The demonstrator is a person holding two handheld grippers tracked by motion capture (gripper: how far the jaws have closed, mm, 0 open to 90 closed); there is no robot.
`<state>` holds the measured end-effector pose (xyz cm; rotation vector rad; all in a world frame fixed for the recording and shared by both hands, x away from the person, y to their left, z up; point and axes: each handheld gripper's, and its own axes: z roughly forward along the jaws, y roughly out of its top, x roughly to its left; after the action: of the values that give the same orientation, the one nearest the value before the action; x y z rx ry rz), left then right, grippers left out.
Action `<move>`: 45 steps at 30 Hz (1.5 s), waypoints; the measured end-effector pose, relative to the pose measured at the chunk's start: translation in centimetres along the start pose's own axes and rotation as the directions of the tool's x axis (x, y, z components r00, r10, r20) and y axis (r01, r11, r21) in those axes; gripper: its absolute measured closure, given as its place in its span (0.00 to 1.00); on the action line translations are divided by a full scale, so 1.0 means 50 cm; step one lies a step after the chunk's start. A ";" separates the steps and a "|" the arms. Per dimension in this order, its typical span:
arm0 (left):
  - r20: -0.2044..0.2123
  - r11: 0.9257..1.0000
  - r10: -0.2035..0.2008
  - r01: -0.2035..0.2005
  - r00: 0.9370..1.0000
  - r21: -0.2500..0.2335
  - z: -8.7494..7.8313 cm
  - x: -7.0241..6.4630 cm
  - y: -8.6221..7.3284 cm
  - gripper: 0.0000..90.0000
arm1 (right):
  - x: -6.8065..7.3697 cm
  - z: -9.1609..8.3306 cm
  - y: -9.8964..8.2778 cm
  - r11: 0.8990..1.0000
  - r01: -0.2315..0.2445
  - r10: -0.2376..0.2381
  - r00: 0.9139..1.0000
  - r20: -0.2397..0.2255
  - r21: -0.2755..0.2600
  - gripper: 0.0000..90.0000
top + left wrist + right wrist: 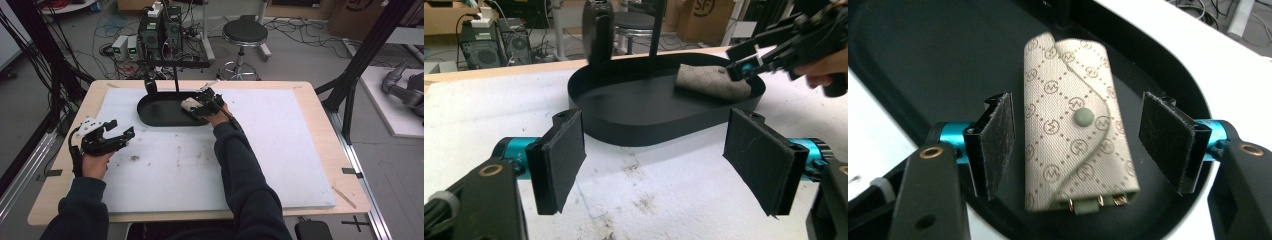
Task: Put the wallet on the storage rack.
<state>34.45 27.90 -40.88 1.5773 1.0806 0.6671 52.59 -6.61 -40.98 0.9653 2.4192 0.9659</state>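
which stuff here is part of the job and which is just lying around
In the job:
- beige key pouch, lying in the tray
- black oval tray
- right hand-held gripper, jaws apart on either side of the pouch

Lying about:
- stool
- computer boxes and cables on the floor
- left hand-held gripper, open, idle

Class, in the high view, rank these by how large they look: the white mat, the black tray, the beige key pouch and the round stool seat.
1. White mat
2. Black tray
3. Stool seat, though it stands farther off, so its true size is unsure
4. Key pouch
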 end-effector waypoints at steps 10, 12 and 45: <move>0.009 1.000 -0.015 0.015 1.000 -0.014 0.002 -0.001 0.000 0.25 | -0.062 -0.124 -0.058 0.998 -0.024 0.022 0.999 -0.040 -0.050 0.31; 0.009 1.000 -0.013 0.013 1.000 -0.016 0.004 -0.002 0.000 0.24 | -0.070 -0.136 -0.068 0.999 -0.028 0.027 0.999 -0.035 -0.036 0.30; 0.036 0.999 0.023 -0.021 0.999 -0.051 0.007 -0.027 0.010 0.23 | -0.133 -0.444 -0.408 0.976 -0.096 0.125 0.982 0.143 -0.197 0.23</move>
<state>34.29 26.52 -40.36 1.5544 1.0136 0.6723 35.77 -32.42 -39.38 1.0724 2.1223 1.0945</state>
